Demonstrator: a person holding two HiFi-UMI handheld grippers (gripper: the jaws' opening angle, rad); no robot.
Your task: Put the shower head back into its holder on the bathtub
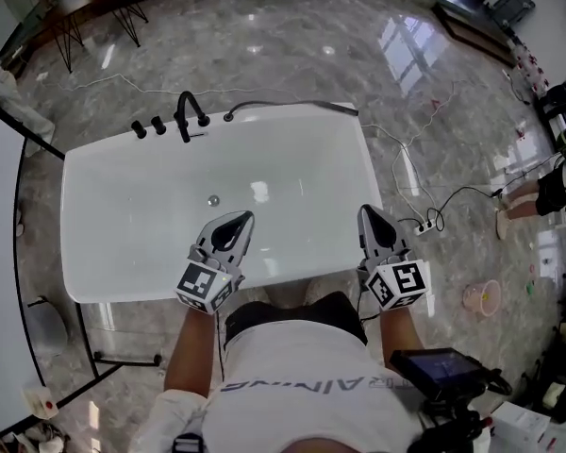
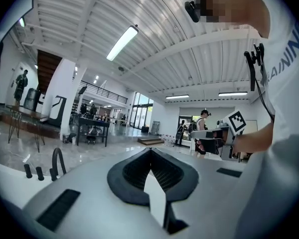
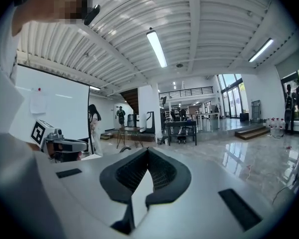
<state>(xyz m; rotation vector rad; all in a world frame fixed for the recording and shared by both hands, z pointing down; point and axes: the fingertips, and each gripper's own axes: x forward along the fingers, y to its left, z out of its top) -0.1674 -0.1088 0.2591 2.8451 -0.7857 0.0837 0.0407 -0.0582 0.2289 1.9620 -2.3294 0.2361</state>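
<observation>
Fingers on the left gripper [image 1: 246, 218] and the right gripper [image 1: 367, 210] are pressed together, empty, above the bathtub's [image 1: 75, 217] near rim. The shower head [image 1: 285, 104], as far as I can tell, is the slim dark wand and hose lying along the far rim at twelve o'clock, just right of the faucet [image 1: 191, 113]. It is probably light, stiff and slippery, with a dragging hose, so grip the handle.

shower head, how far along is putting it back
Done: nothing clearly; a dark hose lies along the far bathtub rim near the faucet, the head itself too small to tell. In hand: nothing, left gripper and right gripper both shut and empty. Left: seemingly the whole job.
</observation>
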